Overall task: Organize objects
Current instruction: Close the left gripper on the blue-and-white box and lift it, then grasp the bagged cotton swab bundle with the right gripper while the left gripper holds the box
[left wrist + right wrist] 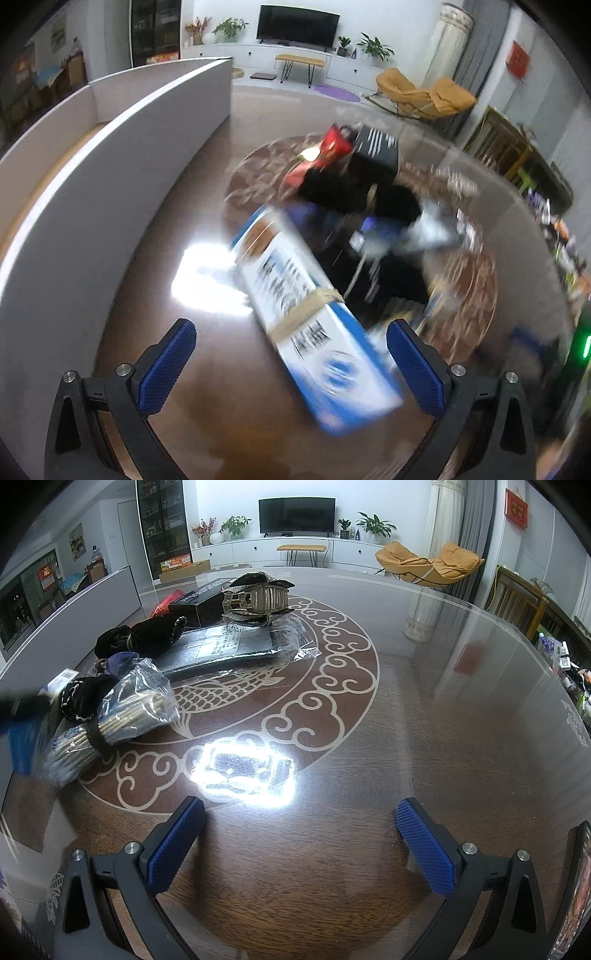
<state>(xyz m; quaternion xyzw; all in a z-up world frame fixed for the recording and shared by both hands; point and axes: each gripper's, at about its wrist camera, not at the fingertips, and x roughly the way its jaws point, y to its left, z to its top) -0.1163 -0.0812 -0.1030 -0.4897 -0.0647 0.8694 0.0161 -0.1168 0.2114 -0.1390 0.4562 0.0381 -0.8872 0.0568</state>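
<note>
In the left wrist view a long white and blue box (314,317) bound with brown tape lies on the table, blurred by motion. My left gripper (291,363) is open and the box's near end sits between its fingers, untouched. Behind it lie black items (354,192), a red pack (325,151) and a black box (376,146). In the right wrist view my right gripper (301,843) is open and empty over bare table. At the left lie a bagged bundle of sticks (122,709), black hair ties (144,637), a flat grey packet (229,644) and a large hair claw (255,596).
A grey board wall (122,155) stands along the table's left side. The round table (443,720) has a glass top with a fish and cloud pattern and a bright lamp glare. A phone edge (576,886) shows at the far right. Chairs and a TV stand are behind.
</note>
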